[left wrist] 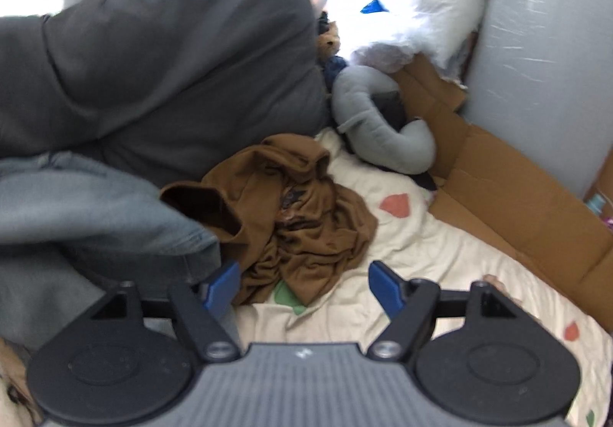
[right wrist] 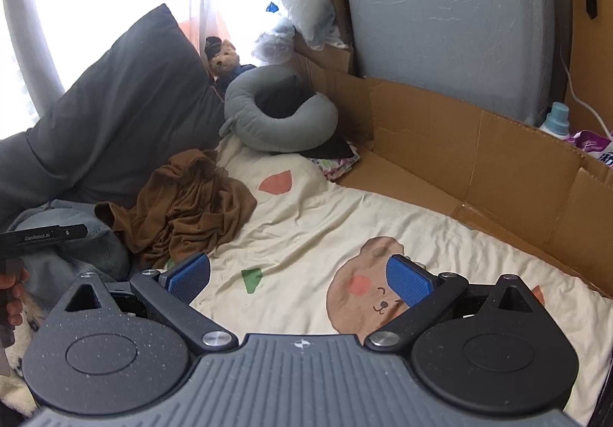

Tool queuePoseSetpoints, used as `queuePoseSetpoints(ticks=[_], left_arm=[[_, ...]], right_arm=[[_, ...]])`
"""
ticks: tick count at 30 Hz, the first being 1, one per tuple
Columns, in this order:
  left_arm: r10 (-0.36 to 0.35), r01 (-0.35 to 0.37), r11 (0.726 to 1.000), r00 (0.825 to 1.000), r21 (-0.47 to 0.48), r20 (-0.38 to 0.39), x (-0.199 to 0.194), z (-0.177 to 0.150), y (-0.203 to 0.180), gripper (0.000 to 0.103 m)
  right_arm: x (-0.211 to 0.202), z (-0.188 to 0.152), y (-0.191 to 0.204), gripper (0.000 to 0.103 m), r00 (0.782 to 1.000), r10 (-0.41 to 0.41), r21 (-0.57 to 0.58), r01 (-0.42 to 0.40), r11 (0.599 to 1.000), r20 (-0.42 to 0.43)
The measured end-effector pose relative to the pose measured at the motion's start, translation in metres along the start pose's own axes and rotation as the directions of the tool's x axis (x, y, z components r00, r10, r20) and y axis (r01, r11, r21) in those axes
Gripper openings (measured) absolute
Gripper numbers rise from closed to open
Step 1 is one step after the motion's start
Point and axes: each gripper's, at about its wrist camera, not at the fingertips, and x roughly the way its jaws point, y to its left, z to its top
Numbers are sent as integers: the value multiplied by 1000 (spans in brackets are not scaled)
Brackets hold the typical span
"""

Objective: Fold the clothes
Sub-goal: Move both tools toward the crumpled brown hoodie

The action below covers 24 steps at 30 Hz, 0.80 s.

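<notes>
A crumpled brown garment (left wrist: 302, 212) (right wrist: 191, 205) lies in a heap on the cream printed bedsheet (left wrist: 440, 258) (right wrist: 345, 220). Left of it sits bunched blue-grey denim (left wrist: 88, 212) (right wrist: 65, 251). My left gripper (left wrist: 304, 285) is open, with its blue fingertips just in front of the brown heap's near edge and nothing between them. My right gripper (right wrist: 299, 277) is open too, over bare sheet to the right of the heap, near a printed bear face. The left tool's black body (right wrist: 42, 235) and the hand holding it show at the right wrist view's left edge.
A dark grey pillow (left wrist: 164, 55) (right wrist: 126, 109) leans behind the clothes. A grey neck pillow (left wrist: 379, 120) (right wrist: 276, 109), a small teddy bear (right wrist: 224, 57) and a white pillow (left wrist: 413, 2) sit at the back. Flattened cardboard (left wrist: 509, 197) (right wrist: 479, 159) and a grey mattress (right wrist: 440, 5) line the right side.
</notes>
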Motion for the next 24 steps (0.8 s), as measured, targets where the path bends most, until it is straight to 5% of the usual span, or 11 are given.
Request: queuePoseSetpoints(ticks=[11, 14, 24], left_arm=[[-19, 19, 999, 1000, 46, -9, 58, -32, -4, 75], [-37, 38, 998, 999, 50, -36, 82, -40, -7, 64], [5, -6, 1000, 998, -1, -56, 157, -72, -3, 58]], right_arm=[[57, -28, 0, 99, 999, 28, -66, -31, 997, -34], [72, -37, 0, 99, 999, 26, -76, -29, 997, -44], [93, -72, -9, 99, 996, 13, -41, -17, 999, -89]])
